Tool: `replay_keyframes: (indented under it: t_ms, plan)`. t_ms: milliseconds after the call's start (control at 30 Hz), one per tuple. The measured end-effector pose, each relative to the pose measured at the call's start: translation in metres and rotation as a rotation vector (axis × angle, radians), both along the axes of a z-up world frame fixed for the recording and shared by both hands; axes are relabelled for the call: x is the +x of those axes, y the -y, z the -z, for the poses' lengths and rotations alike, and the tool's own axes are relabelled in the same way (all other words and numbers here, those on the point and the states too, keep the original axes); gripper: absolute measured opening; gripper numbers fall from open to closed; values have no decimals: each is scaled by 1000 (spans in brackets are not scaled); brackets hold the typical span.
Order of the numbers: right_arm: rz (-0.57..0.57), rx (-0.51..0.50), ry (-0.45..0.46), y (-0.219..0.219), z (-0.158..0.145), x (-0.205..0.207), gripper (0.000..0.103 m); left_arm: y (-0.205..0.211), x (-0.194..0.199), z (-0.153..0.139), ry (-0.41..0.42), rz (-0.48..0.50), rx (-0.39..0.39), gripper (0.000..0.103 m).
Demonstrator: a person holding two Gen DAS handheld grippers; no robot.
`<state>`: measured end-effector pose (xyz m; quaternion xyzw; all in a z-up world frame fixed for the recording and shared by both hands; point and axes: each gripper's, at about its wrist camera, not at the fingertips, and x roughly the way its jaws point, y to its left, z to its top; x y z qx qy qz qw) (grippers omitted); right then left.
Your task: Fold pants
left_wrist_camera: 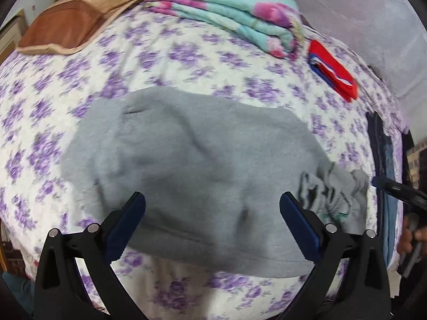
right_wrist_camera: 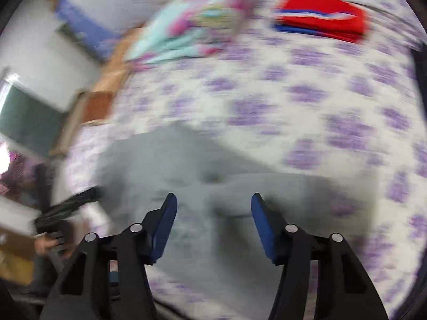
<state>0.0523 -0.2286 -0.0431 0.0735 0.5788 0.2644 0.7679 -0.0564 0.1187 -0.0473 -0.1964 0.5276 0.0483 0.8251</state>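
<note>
Grey pants (left_wrist_camera: 186, 165) lie folded into a broad patch on the purple-flowered bedsheet (left_wrist_camera: 160, 61), with the bunched elastic waistband (left_wrist_camera: 336, 194) at their right end. My left gripper (left_wrist_camera: 212, 200) is open and empty, its jaws wide apart just above the pants' near edge. The right gripper's tip (left_wrist_camera: 395, 186) shows at the far right of the left wrist view. In the blurred right wrist view, my right gripper (right_wrist_camera: 213, 200) is open and empty over the grey pants (right_wrist_camera: 186, 176). The left gripper (right_wrist_camera: 69, 205) shows there at the left.
A folded teal and pink floral quilt (left_wrist_camera: 226, 8) lies at the back of the bed. A folded red and blue garment (left_wrist_camera: 333, 66) sits at the back right. A brown pillow (left_wrist_camera: 64, 26) is at the back left. Dark folded clothes (left_wrist_camera: 381, 160) lie along the right edge.
</note>
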Motion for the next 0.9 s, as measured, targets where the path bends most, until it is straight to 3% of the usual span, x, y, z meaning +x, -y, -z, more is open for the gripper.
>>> replay_keyframes:
  t_ms: [67, 133, 167, 200, 267, 367, 433, 533, 700, 767, 867, 900]
  plan:
    - [-6, -58, -7, 7, 20, 2, 55, 14, 11, 0, 1, 42, 9, 98]
    - [-77, -108, -77, -12, 58, -5, 62, 27, 23, 2, -7, 69, 12, 98]
    - [-112, -154, -76, -24, 72, -9, 64, 38, 32, 4, -15, 93, 1, 98]
    - [-139, -189, -12, -34, 75, -17, 67, 45, 38, 4, -22, 110, -2, 98]
    - [-147, -210, -11, -39, 71, -17, 67, 62, 47, 2, -21, 153, 2, 98]
    - [-82, -65, -80, -11, 50, -9, 66, 87, 56, -5, 5, 220, 20, 98]
    - [-40, -22, -21, 11, 29, -12, 70, 106, 63, -7, 14, 272, 37, 98]
    - [58, -106, 31, 42, 20, -13, 71, 137, 74, 1, 4, 343, 122, 98]
    - [70, -270, 99, 34, 35, -26, 70, 160, 78, 11, -25, 394, 112, 98]
    - [103, -297, 182, 25, 33, -25, 70, 167, 76, 14, -25, 418, 135, 98]
    - [96, -236, 238, 13, 26, -20, 50, 168, 78, 32, -87, 413, 209, 99]
    - [80, -227, 218, 10, 30, -16, 46, 163, 79, 41, -117, 396, 192, 99]
